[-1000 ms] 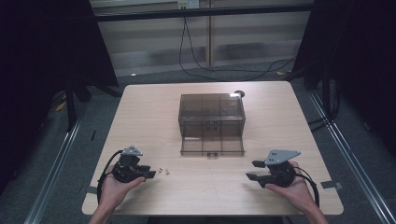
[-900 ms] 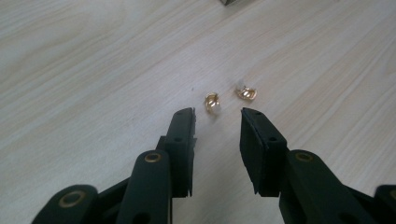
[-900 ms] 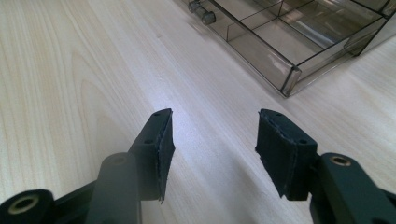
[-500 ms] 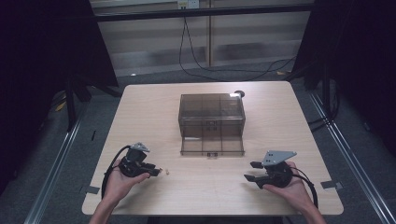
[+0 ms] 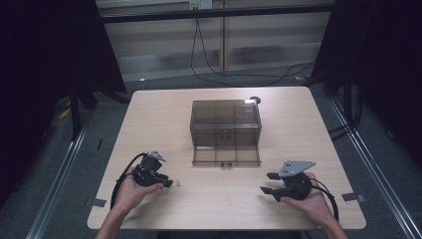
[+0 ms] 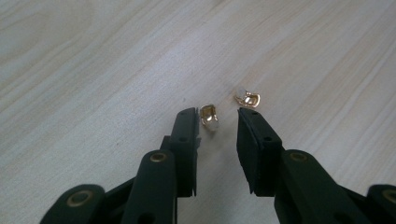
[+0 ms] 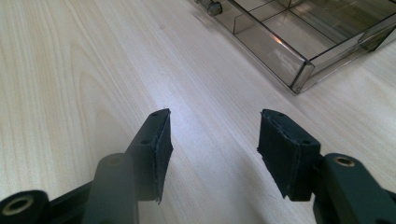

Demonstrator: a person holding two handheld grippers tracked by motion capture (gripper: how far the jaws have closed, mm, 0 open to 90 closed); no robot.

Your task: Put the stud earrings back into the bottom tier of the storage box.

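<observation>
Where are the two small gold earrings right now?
In the left gripper view, one gold earring lies on the table between the open left tool's tips; the other earring lies just beyond its right-hand jaw.

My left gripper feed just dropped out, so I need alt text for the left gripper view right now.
The left gripper is open, its two black fingers low over the pale wooden table, with one small gold ear cuff lying between the fingertips. A second gold ear cuff lies just beyond the right-hand fingertip; neither is gripped.
</observation>
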